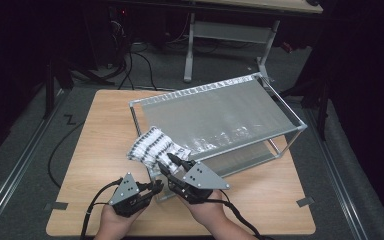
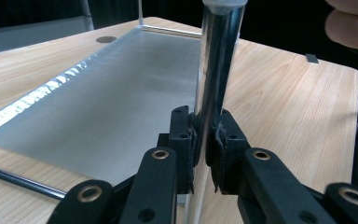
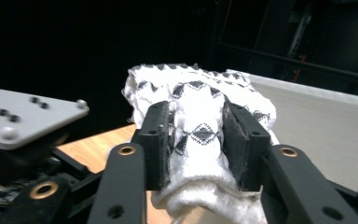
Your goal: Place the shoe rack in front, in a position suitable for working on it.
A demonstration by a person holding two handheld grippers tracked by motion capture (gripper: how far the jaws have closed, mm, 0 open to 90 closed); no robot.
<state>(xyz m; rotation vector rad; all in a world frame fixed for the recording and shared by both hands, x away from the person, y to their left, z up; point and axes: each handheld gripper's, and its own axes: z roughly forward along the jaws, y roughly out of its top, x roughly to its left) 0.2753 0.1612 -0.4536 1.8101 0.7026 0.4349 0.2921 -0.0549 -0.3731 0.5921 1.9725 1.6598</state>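
A metal-framed rack (image 1: 195,91) with a grey mesh top stands on the wooden table (image 1: 105,130). A white cloth with a black pattern (image 1: 152,145) is draped over its near left corner. My left gripper (image 1: 157,187) is shut on the rack's upright corner post (image 2: 216,56); in the left gripper view the pads (image 2: 189,135) clamp the shiny tube low down, at the gripper (image 2: 205,119). My right gripper (image 1: 172,160) reaches up to the cloth (image 3: 198,126). In the right gripper view that gripper (image 3: 196,109) has its pads pressed on a bunched fold of it.
The rack's lower shelf (image 2: 112,93) lies just above the tabletop. Tape marks (image 1: 56,205) sit at the table's near corners. A second table's legs (image 1: 189,45) and cables (image 1: 130,65) stand on the floor behind. Bare wood lies left of the rack.
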